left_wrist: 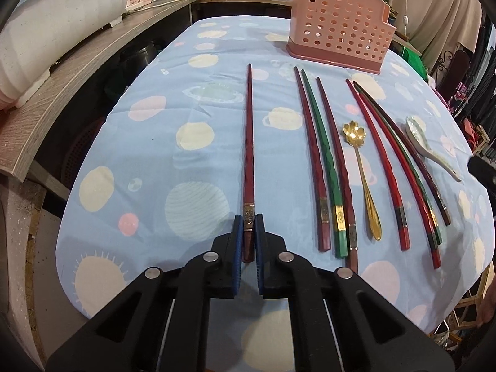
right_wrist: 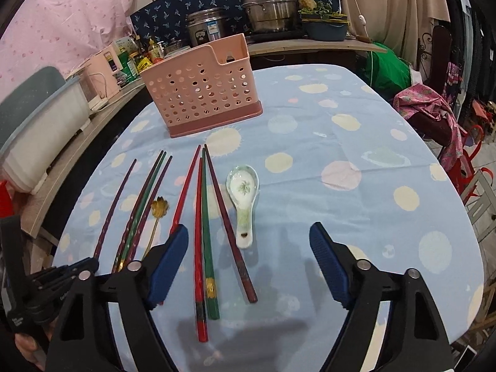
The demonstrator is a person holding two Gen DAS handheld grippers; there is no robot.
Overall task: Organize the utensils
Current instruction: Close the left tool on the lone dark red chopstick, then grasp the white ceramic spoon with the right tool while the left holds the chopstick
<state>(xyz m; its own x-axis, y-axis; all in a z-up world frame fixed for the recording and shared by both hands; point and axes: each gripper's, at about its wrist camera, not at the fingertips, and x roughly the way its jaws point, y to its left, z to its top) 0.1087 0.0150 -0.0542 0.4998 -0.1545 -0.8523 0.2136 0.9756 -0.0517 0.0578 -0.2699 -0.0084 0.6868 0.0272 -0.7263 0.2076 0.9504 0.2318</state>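
Left gripper [left_wrist: 248,226] pinching lone maroon chopstick [left_wrist: 249,142], right gripper [right_wrist: 248,248] spread above red chopstick [right_wrist: 198,232]

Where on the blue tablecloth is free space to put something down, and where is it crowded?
Free: the cloth right of the white ceramic spoon, up to the table's right edge, and left of the lone dark red chopstick. Crowded: the chopstick row with the gold flower spoon, in front of the pink perforated holder.
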